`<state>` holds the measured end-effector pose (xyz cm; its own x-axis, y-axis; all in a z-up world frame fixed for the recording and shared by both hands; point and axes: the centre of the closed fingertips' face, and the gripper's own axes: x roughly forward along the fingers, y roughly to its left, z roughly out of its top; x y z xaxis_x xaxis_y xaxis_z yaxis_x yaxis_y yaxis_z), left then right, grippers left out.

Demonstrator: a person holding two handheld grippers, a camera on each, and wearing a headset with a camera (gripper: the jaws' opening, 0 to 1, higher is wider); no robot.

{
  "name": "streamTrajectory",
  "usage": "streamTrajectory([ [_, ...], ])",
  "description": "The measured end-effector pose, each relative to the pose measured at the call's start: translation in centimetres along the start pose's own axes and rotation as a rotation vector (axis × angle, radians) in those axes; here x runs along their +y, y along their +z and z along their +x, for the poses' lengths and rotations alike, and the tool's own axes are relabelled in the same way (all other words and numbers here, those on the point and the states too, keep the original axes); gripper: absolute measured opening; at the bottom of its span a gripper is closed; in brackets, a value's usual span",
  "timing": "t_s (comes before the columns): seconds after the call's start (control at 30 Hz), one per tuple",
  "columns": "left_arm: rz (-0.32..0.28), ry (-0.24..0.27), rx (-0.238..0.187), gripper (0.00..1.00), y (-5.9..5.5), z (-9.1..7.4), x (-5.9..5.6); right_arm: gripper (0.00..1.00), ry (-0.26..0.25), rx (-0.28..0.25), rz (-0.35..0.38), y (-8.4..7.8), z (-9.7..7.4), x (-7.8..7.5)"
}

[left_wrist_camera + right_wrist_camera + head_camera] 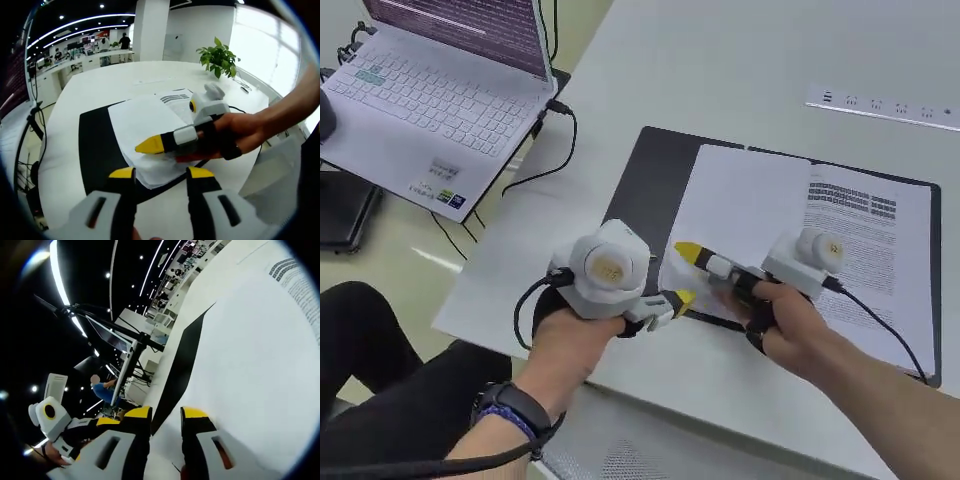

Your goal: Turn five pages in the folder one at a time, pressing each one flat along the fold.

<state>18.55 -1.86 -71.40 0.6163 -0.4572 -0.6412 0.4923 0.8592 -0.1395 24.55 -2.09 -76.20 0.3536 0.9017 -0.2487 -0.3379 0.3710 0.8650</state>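
Hovering over the folder [645, 190], left gripper [678, 298] and right gripper [688, 253] gape empty; a blank page [740, 200] lies turned, the tally unclear.

The head view looks steeply down on the open folder [650, 180]; both gripper views skim it closely from opposite sides.

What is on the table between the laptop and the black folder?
Head view: a black cable crosses bare table between laptop and folder.
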Motion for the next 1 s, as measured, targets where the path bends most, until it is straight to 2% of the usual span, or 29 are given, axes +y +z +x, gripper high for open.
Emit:
streamTrajectory([
  [0.17,0.000,-0.007,0.005,0.30,0.3,1.0,0.6,0.25,0.008,0.003,-0.054,0.3,-2.2,1.3],
  [0.37,0.024,-0.035,0.014,0.23,0.9,2.7,0.7,0.28,-0.024,-0.032,-0.110,1.9,-4.6,1.6],
  [0.5,0.036,-0.043,0.021,0.15,1.0,3.7,0.7,0.27,-0.048,-0.053,-0.126,3.2,-6.0,1.0],
  [0.67,0.006,-0.042,0.072,0.08,-0.6,4.8,1.1,0.26,-0.076,-0.082,-0.131,4.6,-7.5,0.2],
  [0.8,-0.027,-0.028,0.094,0.02,-2.0,5.0,1.6,0.24,-0.089,-0.082,-0.166,5.2,-8.2,-0.5],
  [1.0,-0.023,-0.014,0.166,0.00,-4.5,5.7,1.8,0.22,-0.114,-0.071,-0.205,5.7,-8.6,-1.5],
])
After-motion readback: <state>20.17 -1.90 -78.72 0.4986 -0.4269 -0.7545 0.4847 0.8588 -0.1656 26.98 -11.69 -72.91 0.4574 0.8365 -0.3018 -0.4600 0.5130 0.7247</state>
